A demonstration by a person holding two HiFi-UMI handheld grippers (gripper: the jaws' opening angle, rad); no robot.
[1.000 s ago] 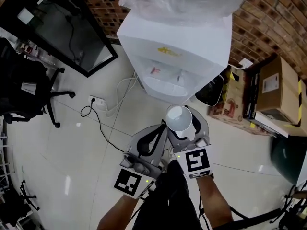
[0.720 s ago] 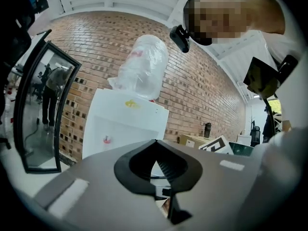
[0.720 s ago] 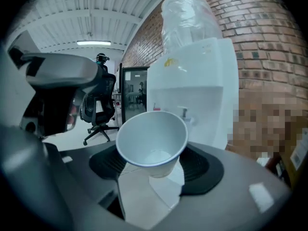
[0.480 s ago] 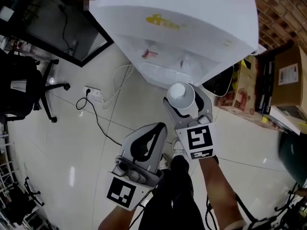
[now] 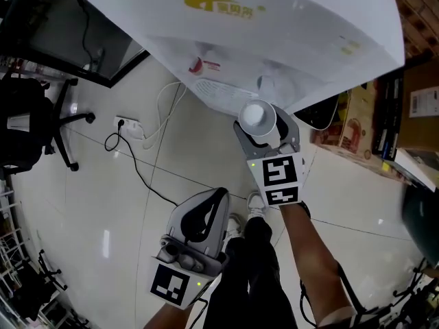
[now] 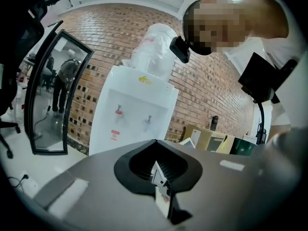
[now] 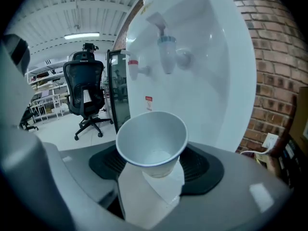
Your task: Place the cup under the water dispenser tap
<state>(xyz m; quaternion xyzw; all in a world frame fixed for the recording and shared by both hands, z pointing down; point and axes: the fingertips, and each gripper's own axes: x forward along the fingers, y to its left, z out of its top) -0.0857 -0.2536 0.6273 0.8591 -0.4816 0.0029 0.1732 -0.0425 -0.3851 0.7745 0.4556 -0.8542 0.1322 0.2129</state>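
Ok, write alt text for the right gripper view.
An empty white paper cup stands upright, gripped between the jaws in the foreground, close in front of a white water dispenser. Its blue tap shows above the cup, a red tap to its left; a black office chair stands far left and a brick wall right.

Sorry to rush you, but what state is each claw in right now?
Left claw: closed, nothing between its jaws.
Right claw: closed on the white paper cup, held upright.
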